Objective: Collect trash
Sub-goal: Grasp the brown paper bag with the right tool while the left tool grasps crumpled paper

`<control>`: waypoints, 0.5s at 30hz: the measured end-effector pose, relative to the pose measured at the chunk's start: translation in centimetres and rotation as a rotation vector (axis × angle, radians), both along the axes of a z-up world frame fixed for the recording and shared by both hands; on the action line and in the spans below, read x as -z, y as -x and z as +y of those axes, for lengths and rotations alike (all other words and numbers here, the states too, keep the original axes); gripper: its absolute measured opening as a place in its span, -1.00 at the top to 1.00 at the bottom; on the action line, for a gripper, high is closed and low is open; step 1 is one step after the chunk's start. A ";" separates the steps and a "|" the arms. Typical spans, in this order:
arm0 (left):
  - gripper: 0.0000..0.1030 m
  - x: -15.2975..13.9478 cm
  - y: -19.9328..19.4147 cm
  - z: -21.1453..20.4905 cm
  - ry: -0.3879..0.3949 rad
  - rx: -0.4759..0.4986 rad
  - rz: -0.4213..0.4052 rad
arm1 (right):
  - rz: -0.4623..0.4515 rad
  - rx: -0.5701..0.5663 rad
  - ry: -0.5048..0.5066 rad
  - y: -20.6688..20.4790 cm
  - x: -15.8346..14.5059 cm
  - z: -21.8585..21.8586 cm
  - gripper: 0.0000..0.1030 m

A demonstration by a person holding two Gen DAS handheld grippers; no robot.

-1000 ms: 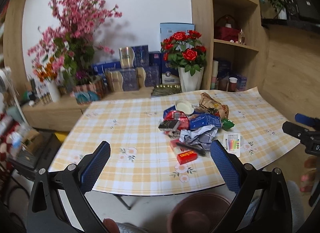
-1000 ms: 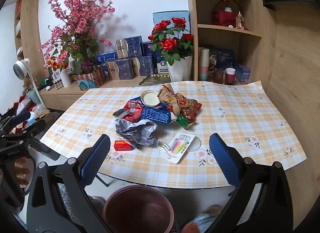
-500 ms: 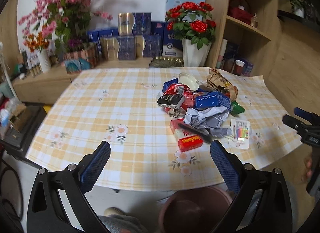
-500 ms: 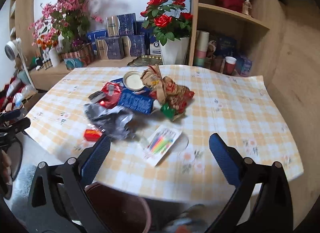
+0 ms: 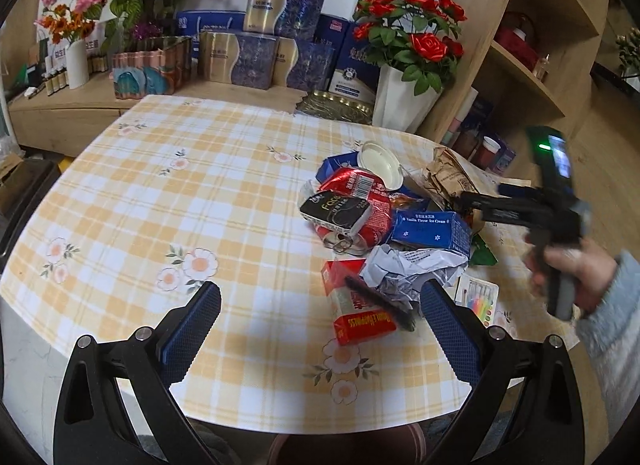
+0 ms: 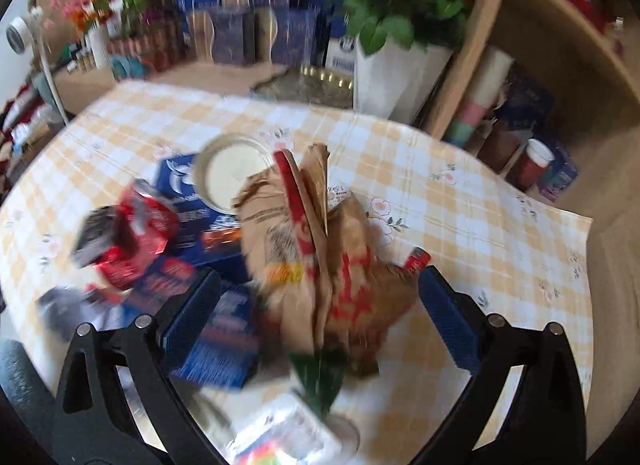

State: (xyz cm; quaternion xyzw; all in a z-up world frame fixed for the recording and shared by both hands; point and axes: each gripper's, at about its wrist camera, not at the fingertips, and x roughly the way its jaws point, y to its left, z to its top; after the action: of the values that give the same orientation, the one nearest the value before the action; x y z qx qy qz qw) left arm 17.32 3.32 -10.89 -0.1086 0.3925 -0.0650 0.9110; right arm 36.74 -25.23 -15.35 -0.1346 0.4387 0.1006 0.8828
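Note:
A pile of trash lies on the yellow checked table (image 5: 168,193): a red box (image 5: 362,325), crumpled grey paper (image 5: 412,269), a blue ice cream carton (image 5: 430,227), a black box (image 5: 336,211), a white lid (image 5: 378,159) and a brown paper bag (image 5: 450,177). My left gripper (image 5: 320,321) is open, just short of the red box. My right gripper (image 6: 320,313) is open, its fingers either side of the brown paper bag (image 6: 320,261); the view is blurred. It also shows in the left wrist view (image 5: 476,199), over the pile's right side.
A brown bin's rim (image 5: 348,445) shows under the table's near edge. A white vase of red roses (image 5: 404,101) and blue and gold boxes (image 5: 256,53) stand behind the table. A wooden shelf unit (image 5: 520,41) is at the right.
Both grippers have moved forward toward the pile. The right gripper has come in fast over the table and now has the brown paper bag between its fingers.

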 end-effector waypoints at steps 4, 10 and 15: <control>-0.68 1.0 -0.8 -0.7 0.020 0.041 0.027 | 0.025 -0.019 -0.019 -1.4 1.3 0.6 -0.66; -0.25 2.6 -2.1 -2.0 0.133 0.121 0.080 | -0.110 -0.088 -0.041 1.2 -1.5 0.5 -0.35; -0.13 3.6 -3.6 -3.8 0.185 0.140 0.104 | -0.264 -0.067 -0.076 5.3 -4.9 -1.3 -0.34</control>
State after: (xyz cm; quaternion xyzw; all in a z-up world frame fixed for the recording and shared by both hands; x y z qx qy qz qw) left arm 20.88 -0.44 -14.49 -0.1675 0.4384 -0.1588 0.8686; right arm 31.41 -26.54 -10.47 -0.1278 0.3099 0.1282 0.9334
